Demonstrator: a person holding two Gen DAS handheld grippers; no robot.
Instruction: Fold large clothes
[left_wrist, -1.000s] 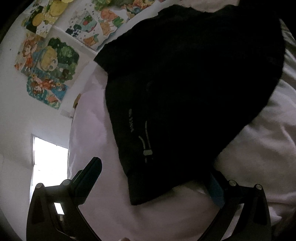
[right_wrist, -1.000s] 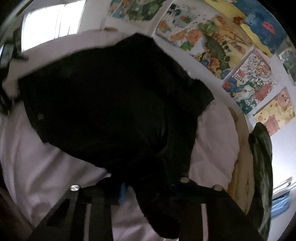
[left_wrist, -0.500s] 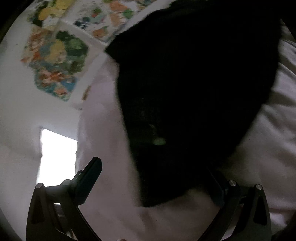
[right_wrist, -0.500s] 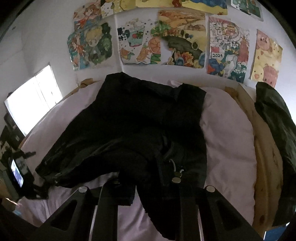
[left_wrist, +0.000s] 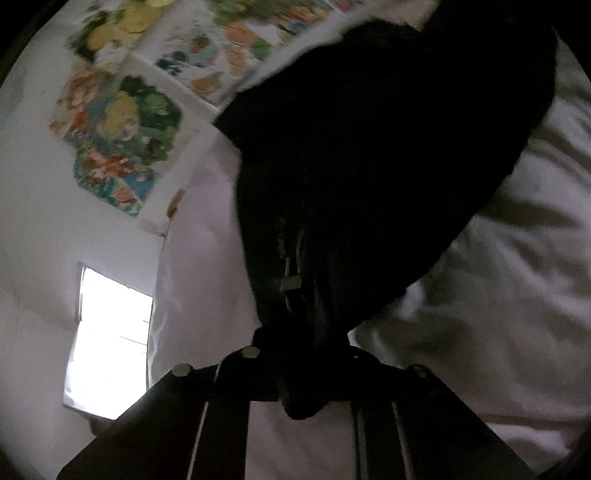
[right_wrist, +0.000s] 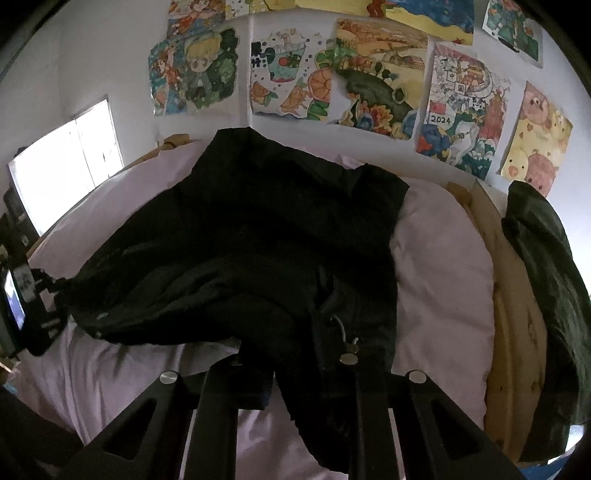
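A large black garment with drawcords lies spread on a bed with a pale pink cover. My right gripper is shut on a bunch of its near edge, with black cloth hanging over the fingers. In the left wrist view the same black garment fills the middle, and my left gripper is shut on its edge, a fold of cloth bulging between the fingers. A cord toggle hangs just beyond it. The left gripper also shows at the left rim of the right wrist view, holding the garment's far corner.
Colourful drawings cover the white wall behind the bed. A bright window is at the left. A dark green garment lies over a tan quilt at the right of the bed.
My left gripper has closed from wide open onto the garment's edge. The right wrist view has lifted and pulled back, so the whole garment and the wall now show.
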